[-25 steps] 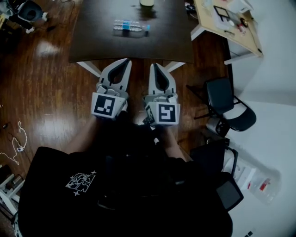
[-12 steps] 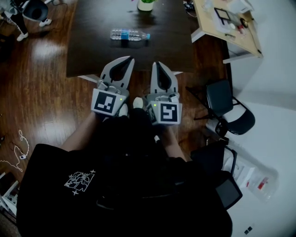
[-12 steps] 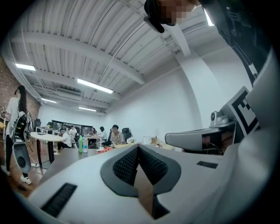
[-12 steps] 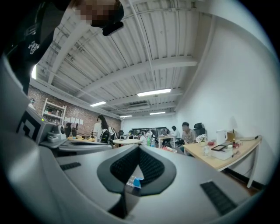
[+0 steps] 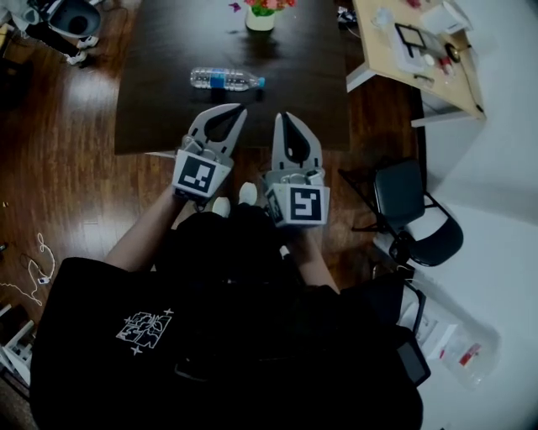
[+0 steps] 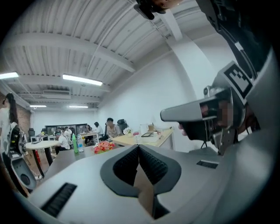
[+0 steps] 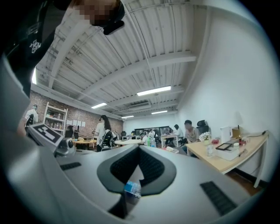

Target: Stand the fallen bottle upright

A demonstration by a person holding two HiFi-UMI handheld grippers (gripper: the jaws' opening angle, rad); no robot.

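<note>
A clear plastic bottle [image 5: 225, 79] with a blue label and blue cap lies on its side on the dark table [image 5: 160, 109], cap pointing right. My left gripper [image 5: 239, 107] is shut and empty, its tips over the table's near part, just short of the bottle's cap end. My right gripper [image 5: 280, 116] is beside it, also shut and empty, to the right of the bottle. In the right gripper view the bottle's blue cap [image 7: 132, 188] shows low through the gap behind the closed tips [image 7: 139, 146]. The left gripper view shows closed tips [image 6: 138, 147] and the tabletop.
A white vase of flowers [image 5: 261, 13] stands at the table's far edge. A light wooden desk [image 5: 416, 50] with small items is at the right, with black chairs [image 5: 412, 201] below it. Cables lie on the wooden floor [image 5: 34, 269] at left. People sit at desks far off.
Both grippers have moved forward from the table's near edge to over the tabletop. The bottle and table now sit lower and closer in the head view. Jaws stayed shut.
</note>
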